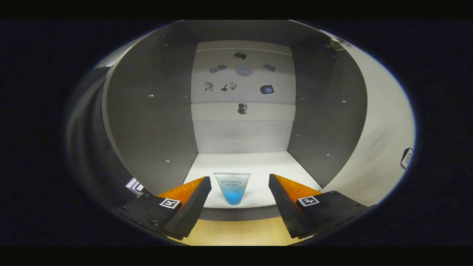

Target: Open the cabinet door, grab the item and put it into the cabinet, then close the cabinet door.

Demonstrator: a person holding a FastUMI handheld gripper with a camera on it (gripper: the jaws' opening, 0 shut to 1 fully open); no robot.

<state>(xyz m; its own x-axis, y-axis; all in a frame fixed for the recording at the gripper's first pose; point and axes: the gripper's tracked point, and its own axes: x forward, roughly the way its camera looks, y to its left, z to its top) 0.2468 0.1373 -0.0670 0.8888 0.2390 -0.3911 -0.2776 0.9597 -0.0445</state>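
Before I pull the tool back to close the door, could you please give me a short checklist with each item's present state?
1. Tube inside cabinet, on the white floor: ok.
2. Tube standing, cap down: ok.
3. Tool open, fingers clear of the tube on both sides: ok.
4. Tube back from the floor's front edge: not ok, it sits close to the edge.
5. Door swung open beside the right finger: ok.
6. Whether the door will clear the tube when shut: cannot tell.

We are seeing our gripper [240, 195] showing two wedge-shaped fingers [190, 208], each carrying a black pad inside and ribbed orange backing. Black mounts behind them are wearing square black-and-white markers, and small screws are dotting the left mount.
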